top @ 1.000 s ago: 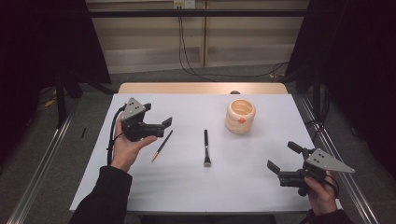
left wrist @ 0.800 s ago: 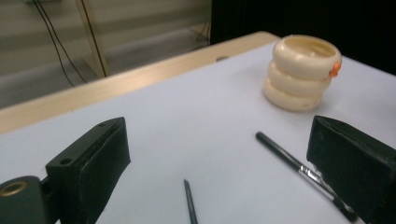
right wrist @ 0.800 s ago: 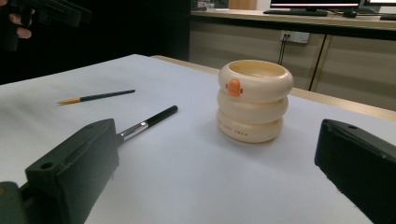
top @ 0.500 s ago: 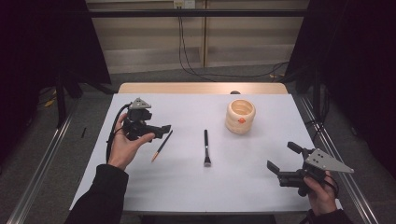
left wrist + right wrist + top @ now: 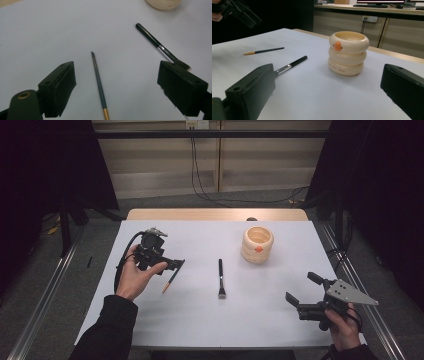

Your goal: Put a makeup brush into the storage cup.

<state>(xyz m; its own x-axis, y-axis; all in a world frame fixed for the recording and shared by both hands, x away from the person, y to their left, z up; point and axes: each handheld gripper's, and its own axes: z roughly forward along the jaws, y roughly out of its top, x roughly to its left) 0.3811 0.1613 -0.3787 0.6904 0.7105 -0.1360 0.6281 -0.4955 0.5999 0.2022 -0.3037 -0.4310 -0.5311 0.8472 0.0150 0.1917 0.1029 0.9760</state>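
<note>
A thin dark paintbrush [image 5: 170, 279] with a gold ferrule lies on the white table [image 5: 200, 330]. My left gripper [image 5: 177, 264] hovers just above its far end, tipped down toward it. In the left gripper view the thin paintbrush [image 5: 99, 85] lies on the table between the jaws of my left gripper [image 5: 121, 83]. These jaws stand wide and have just been closing a little, without touching the brush. A black flat brush [image 5: 220, 278] lies mid-table. My right gripper [image 5: 301, 288] rests open at the front right with nothing in it.
A cream ringed pot [image 5: 258, 244] with an orange mark stands at the back right, an open mouth on top. In the right gripper view the pot [image 5: 348, 56] is ahead, the black brush [image 5: 293, 63] to its left. Table edges drop off on all sides.
The left gripper has tipped its jaws downward and shifted slightly toward the thin paintbrush. The right gripper has stayed where it was.
</note>
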